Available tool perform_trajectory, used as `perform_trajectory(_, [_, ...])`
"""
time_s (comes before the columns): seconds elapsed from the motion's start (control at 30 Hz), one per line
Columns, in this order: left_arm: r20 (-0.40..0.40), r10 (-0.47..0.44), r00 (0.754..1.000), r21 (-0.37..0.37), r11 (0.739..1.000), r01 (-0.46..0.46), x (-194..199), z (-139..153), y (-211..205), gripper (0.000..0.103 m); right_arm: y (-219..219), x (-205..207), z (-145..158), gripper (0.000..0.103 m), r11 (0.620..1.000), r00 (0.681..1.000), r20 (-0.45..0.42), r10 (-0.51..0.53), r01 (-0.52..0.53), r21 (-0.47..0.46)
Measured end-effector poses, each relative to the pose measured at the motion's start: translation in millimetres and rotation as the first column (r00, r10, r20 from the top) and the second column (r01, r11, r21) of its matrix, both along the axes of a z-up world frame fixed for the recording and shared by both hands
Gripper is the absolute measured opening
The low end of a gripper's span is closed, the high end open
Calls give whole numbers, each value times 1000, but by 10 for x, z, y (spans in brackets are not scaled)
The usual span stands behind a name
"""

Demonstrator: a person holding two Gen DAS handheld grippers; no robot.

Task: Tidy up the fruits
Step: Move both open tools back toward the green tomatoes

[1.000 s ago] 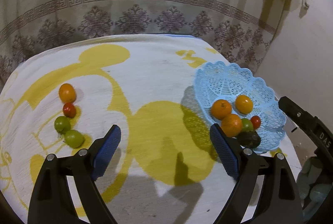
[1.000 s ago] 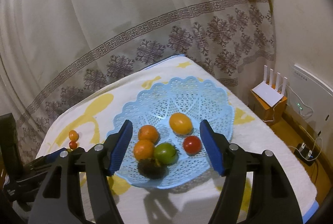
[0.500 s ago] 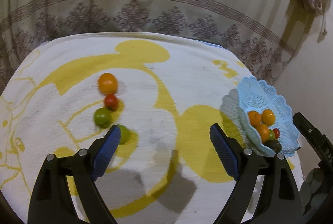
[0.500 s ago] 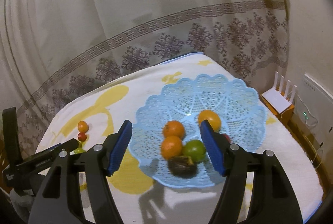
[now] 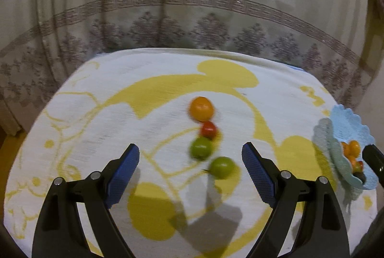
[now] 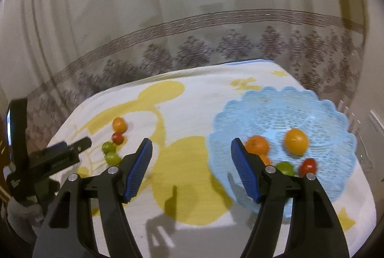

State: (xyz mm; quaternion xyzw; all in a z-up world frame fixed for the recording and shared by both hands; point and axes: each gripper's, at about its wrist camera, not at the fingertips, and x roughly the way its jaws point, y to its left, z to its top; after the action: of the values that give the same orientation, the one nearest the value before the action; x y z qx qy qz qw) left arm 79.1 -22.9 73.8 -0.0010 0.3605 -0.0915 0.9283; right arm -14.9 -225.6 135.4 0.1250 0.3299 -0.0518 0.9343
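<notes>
Both of your grippers stood apart and empty over the counter.

Your left gripper (image 5: 190,158) hung with jaws wide above a row of four loose fruits on the yellow-patterned cloth (image 5: 148,90): an orange (image 5: 201,108), a red tomato (image 5: 208,129), and two green fruits (image 5: 201,148) (image 5: 222,167). Your right gripper (image 6: 191,157), jaws parted on nothing, hung just left of the blue basket (image 6: 288,102), which held more oranges, a green fruit and a red tomato.

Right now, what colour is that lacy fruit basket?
Light blue basket, clearest from the right wrist view.
</notes>
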Motion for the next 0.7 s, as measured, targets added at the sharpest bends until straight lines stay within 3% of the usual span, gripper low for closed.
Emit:
perform_trajectory(0.37, [18, 109, 994, -43, 993, -108, 107, -6, 471, 87, 673, 508, -378, 70, 973, 963, -142, 229, -227, 27])
perform_trajectory(0.7, [-12, 127, 992, -55, 990, -127, 152, -88, 556, 87, 1084, 835, -658, 70, 949, 924, -221, 312, -315, 23])
